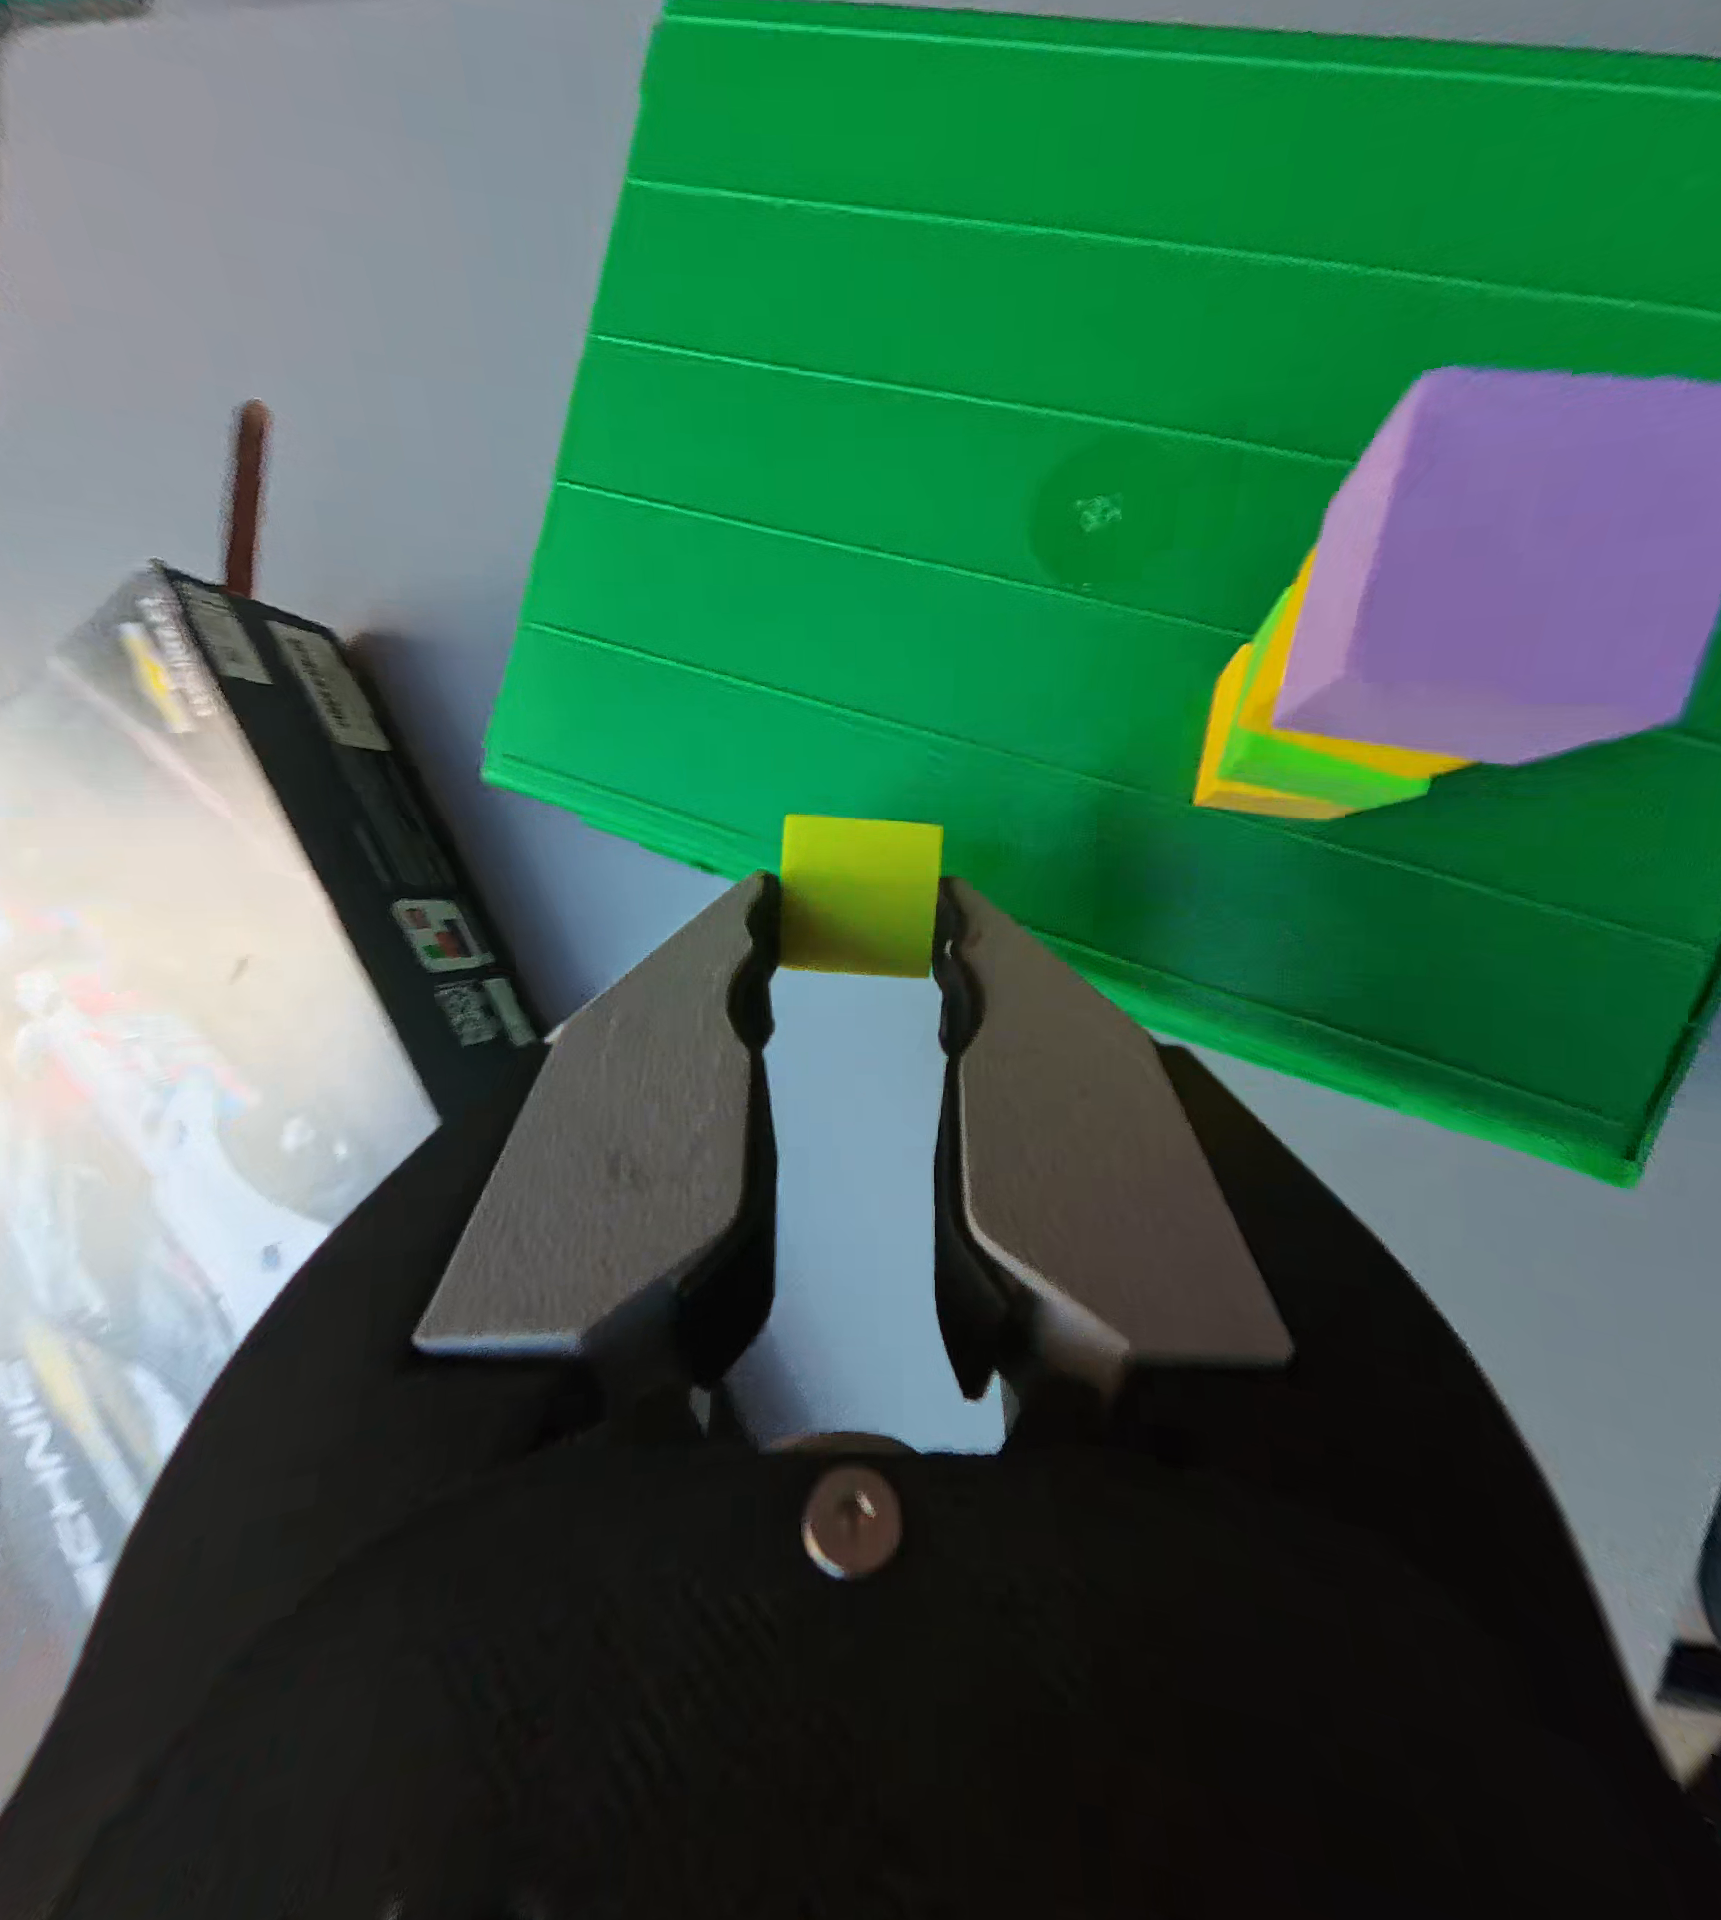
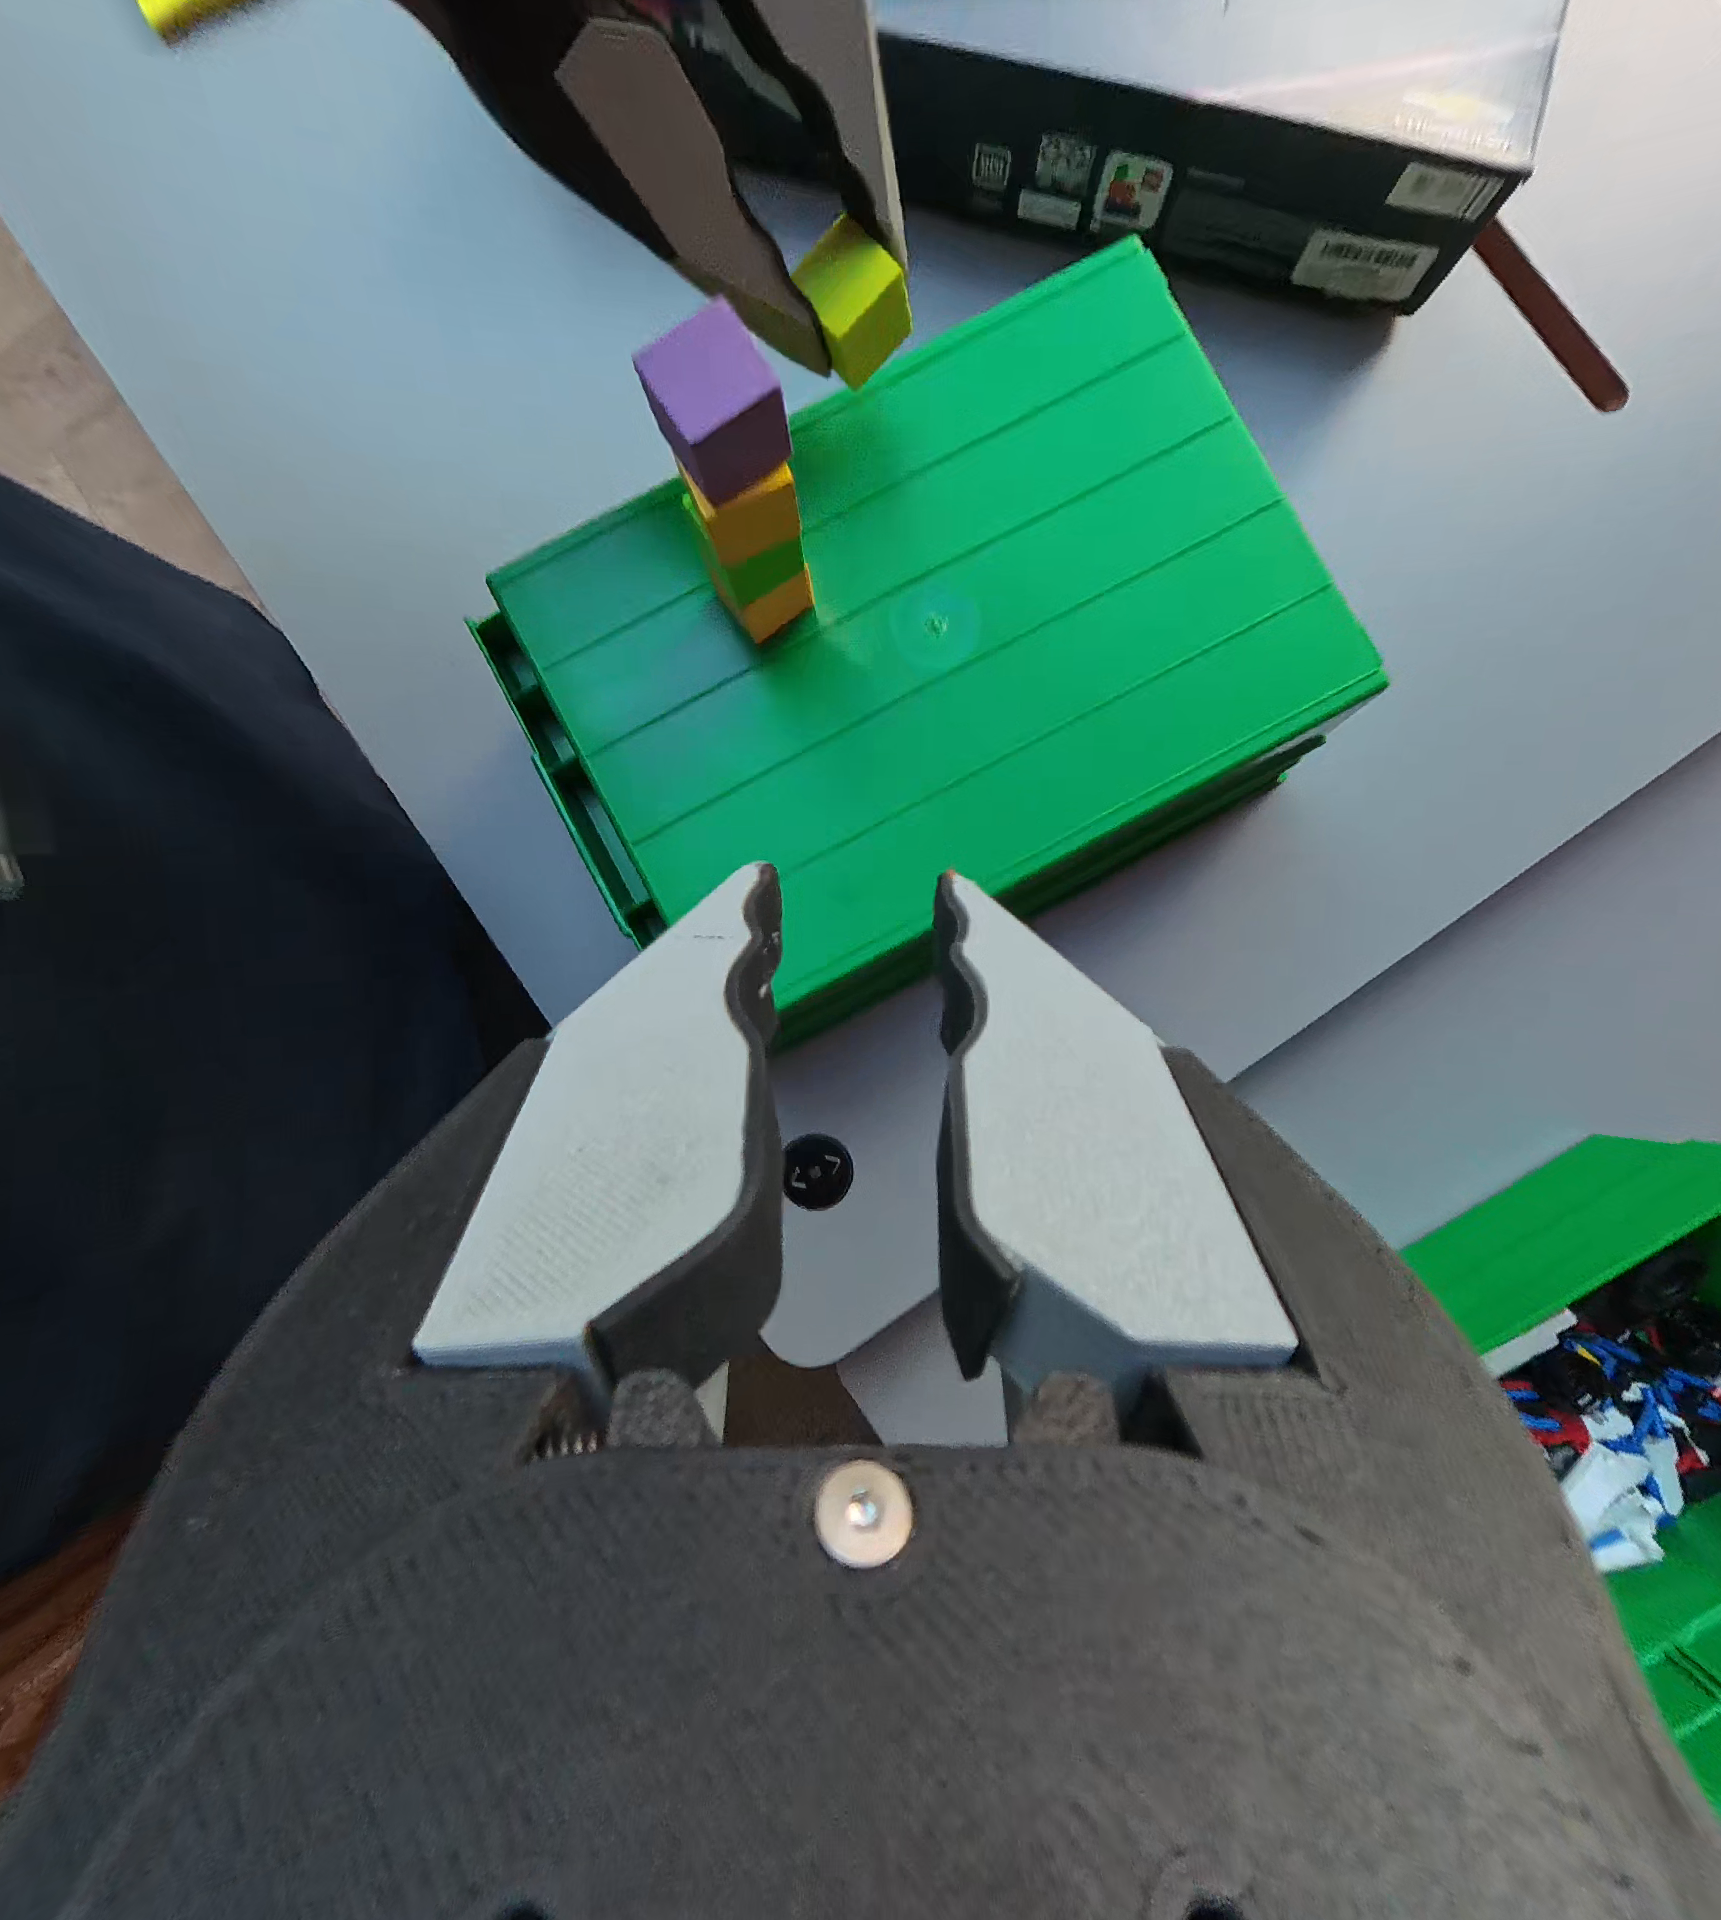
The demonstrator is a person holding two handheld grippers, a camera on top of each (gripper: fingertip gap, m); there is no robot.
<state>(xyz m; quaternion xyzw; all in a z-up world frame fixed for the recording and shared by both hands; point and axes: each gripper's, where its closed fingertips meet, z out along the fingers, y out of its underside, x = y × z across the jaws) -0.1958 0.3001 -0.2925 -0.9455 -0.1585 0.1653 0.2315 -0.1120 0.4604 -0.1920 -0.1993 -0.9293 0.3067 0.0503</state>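
Pale grey desk (image 2: 336, 343). Left gripper (image 1: 858, 902): fingers clamped on yellow-green cube (image 1: 858, 896), raised beside block tower (image 2: 736, 488) on green box (image 2: 991, 707). Right gripper (image 2: 856, 914): fingers apart, bare. Risk: cube or finger nudging purple top block (image 1: 1542, 561), toppling tower.

- The left gripper (image 1: 858, 894) has a black, finely ribbed printed body that widens toward the camera.
- Its two fingers (image 1: 627, 1122) are flat, dark grey wedges tapering to narrow tips, each lined inside with a wavy black pad.
- A round silver screw (image 1: 851, 1525) sits in the middle of the body below the fingers.
- The right gripper (image 2: 858, 904) has the same build: a charcoal ribbed body and lighter grey wedge fingers (image 2: 617, 1164) with wavy black pads.
- It carries a silver cross-head screw (image 2: 863, 1514) at centre.
- The person wears a dark navy garment (image 2: 160, 935).
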